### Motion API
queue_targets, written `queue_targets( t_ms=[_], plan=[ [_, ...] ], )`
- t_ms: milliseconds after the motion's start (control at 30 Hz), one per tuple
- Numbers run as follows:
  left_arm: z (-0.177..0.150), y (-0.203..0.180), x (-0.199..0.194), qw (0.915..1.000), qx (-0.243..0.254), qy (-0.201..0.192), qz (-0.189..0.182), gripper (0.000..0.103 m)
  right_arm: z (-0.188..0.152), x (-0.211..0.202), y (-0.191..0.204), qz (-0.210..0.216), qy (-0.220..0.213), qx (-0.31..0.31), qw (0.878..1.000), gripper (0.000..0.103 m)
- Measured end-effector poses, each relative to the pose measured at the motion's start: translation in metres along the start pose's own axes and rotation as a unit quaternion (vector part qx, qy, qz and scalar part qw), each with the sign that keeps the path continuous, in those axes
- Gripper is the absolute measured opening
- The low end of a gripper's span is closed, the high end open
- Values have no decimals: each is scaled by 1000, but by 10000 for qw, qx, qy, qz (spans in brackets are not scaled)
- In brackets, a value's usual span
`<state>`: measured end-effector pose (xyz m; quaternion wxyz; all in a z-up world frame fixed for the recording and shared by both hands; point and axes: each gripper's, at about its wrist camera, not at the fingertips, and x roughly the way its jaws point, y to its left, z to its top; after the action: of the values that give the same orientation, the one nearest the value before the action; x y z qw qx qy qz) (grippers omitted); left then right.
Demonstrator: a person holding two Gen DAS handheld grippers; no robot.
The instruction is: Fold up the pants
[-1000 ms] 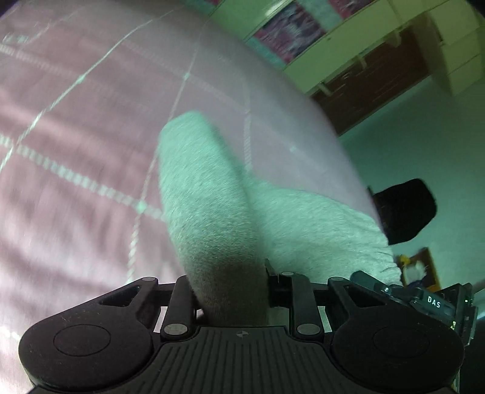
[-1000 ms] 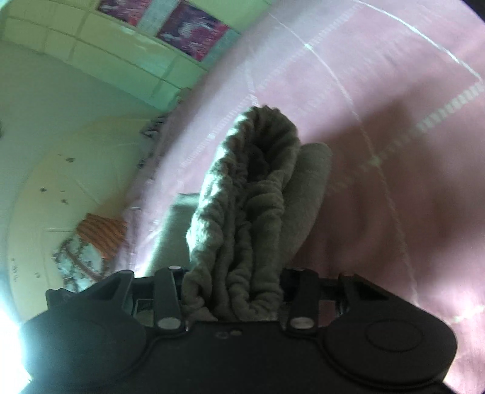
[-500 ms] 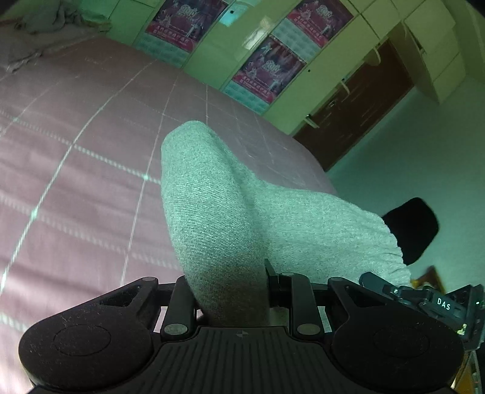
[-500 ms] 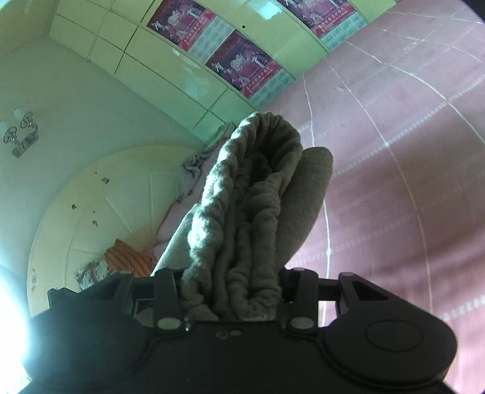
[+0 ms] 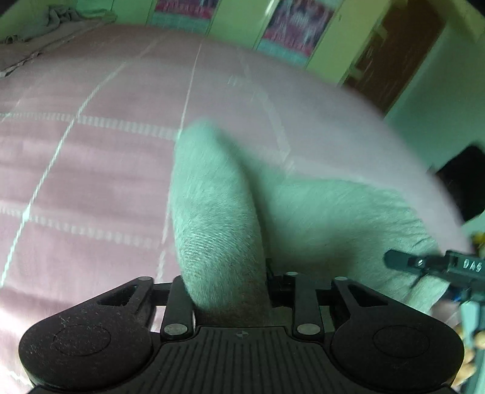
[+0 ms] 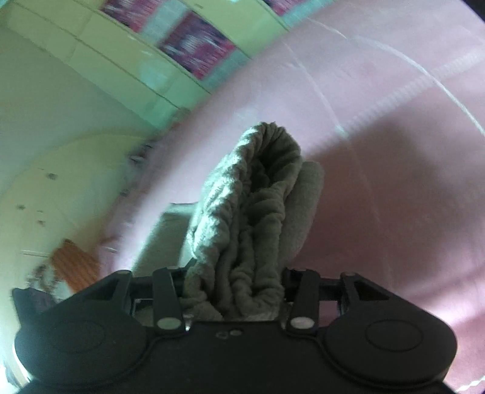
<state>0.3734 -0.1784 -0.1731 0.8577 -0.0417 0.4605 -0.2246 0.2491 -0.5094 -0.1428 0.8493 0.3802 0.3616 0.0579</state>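
The grey knit pants [image 5: 212, 197] rise as a thick fold out of my left gripper [image 5: 230, 291]. The rest of them [image 5: 348, 218] trails right over the pink bedspread [image 5: 91, 181]. The left jaws are opening, with cloth still filling the gap between them. In the right wrist view the ribbed, gathered waistband [image 6: 251, 212] stands bunched in my right gripper [image 6: 233, 288]. Those jaws are opening too, and the band still packs the space between them. Cloth hides both pairs of fingertips. Both views are blurred by motion.
The pink bedspread [image 6: 394, 181] with thin white lines spreads ahead of both grippers. Green cupboard doors with posters [image 5: 291, 27] line the far wall beside a brown door [image 5: 403, 51]. A crumpled grey cloth [image 5: 45, 18] lies at the bed's far left. A black bar marked DAS [image 5: 436, 266] pokes in at right.
Both views have swung across the room and now tip back down toward the bed. The same folds of pants stay between both pairs of jaws.
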Motion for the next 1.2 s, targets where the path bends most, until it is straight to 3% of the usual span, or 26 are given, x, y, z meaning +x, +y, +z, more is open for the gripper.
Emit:
queue_targets(
  t_ms=[33,100,200,300,400,500,567,733,800,933,1000,1033,1067,1167,1200],
  plan=[
    [-8,0,6,9999,-6,76,109,48,-7,8,-10,-296,117,16,9995,53],
    [-15,5,6,9997,-234,7,116,54,-22,16,-24,-671,222,23,9975,58],
    [-14,3,0,9996,-217,6,158,56,-29,12,-31,-558,79,119,9983,60],
    [-13,-4,-13,9996,-132,-8,260,56,-31,3,-22,-789,14,-64,9969,65],
    [-10,-15,-23,9984,94,-130,542,56,-37,-15,-7,-1117,-88,-473,9926,66],
    [-16,-20,-41,9966,285,-253,733,56,-36,-27,3,-1393,-459,-616,9873,67],
    [-17,-26,-52,9949,409,-324,860,56,-35,-38,16,-1340,-689,-743,9858,66],
    [-20,-40,-59,9917,530,-465,1073,61,-45,-36,77,-1503,-917,-1851,9668,59],
    [-22,-44,-65,9902,509,-590,1161,61,-49,-26,91,-1587,-889,-2102,9606,54],
    [-33,-56,-68,9847,837,-907,1233,62,-61,-10,86,-1908,-654,-2298,9521,53],
    [-34,-58,-58,9858,908,-725,1213,65,-67,-2,69,-2207,-401,-2264,9478,51],
    [-34,-57,-49,9859,920,-564,1280,65,-70,3,58,-2365,-325,-2247,9447,61],
    [-35,-56,-40,9859,935,-397,1333,66,-71,8,46,-2452,-197,-2155,9450,63],
    [-41,-52,-22,9843,1037,-270,1404,73,-69,5,9,-1968,-172,-1076,9744,70],
    [-42,-51,-20,9835,1040,-313,1448,79,-70,6,6,-1897,-159,-989,9767,69]
  ],
)
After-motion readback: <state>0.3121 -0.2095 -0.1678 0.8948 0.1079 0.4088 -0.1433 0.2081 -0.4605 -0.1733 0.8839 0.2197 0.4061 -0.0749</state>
